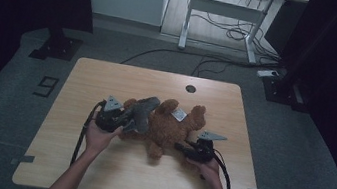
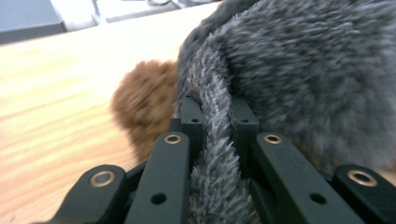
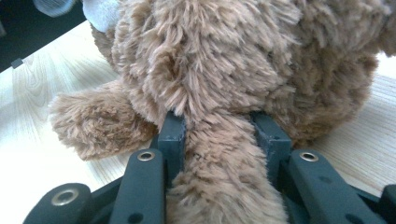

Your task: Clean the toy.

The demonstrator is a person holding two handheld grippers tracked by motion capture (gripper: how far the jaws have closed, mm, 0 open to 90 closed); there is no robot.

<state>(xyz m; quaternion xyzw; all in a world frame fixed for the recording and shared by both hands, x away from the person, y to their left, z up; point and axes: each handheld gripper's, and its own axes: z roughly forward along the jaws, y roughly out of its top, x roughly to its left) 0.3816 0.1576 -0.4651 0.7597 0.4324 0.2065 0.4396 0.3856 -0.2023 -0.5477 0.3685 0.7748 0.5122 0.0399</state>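
On the table (image 1: 95, 164), shaggy brown teddy bear (image 1: 171, 128)

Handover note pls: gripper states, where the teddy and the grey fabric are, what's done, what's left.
Left hand-held gripper: shut on an edge of the grey plush fabric.
Right hand-held gripper: shut on a limb of the brown teddy bear.
Bear lies mid-table; the grey fabric is draped over its left end in the high view.
Done: both grips set.
Left: probably working the fabric onto or off the bear; I cannot tell which.
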